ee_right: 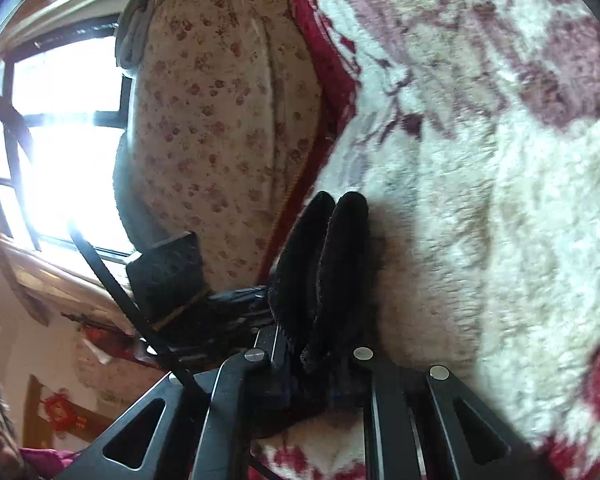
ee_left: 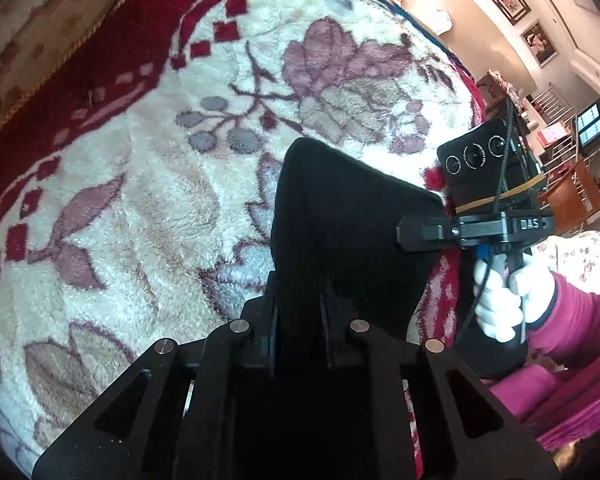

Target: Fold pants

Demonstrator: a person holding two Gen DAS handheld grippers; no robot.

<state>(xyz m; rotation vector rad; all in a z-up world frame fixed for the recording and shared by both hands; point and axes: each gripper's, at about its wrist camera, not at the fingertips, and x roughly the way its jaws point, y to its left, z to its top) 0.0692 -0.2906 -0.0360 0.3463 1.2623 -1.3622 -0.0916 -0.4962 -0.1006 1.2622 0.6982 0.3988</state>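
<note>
The black pants (ee_left: 340, 220) hang as a folded panel held up above a fluffy cream and maroon floral blanket (ee_left: 160, 200). My left gripper (ee_left: 300, 300) is shut on the pants' lower edge. My right gripper (ee_left: 410, 236) reaches in from the right in the left wrist view and is shut on the far side edge of the pants. In the right wrist view the pants (ee_right: 328, 264) stand as doubled black layers pinched in my right gripper (ee_right: 316, 356), with the blanket (ee_right: 480, 220) close behind. The left gripper's body (ee_right: 168, 276) shows at the left, its fingertips hidden.
A floral-print cushion (ee_right: 220, 140) leans beside the blanket's red border, with a bright window (ee_right: 60, 140) behind. A maroon strip of blanket (ee_left: 80, 80) and a beige sofa back (ee_left: 28, 20) lie at the left. Room furniture and a wooden chair (ee_left: 572, 192) stand at the right.
</note>
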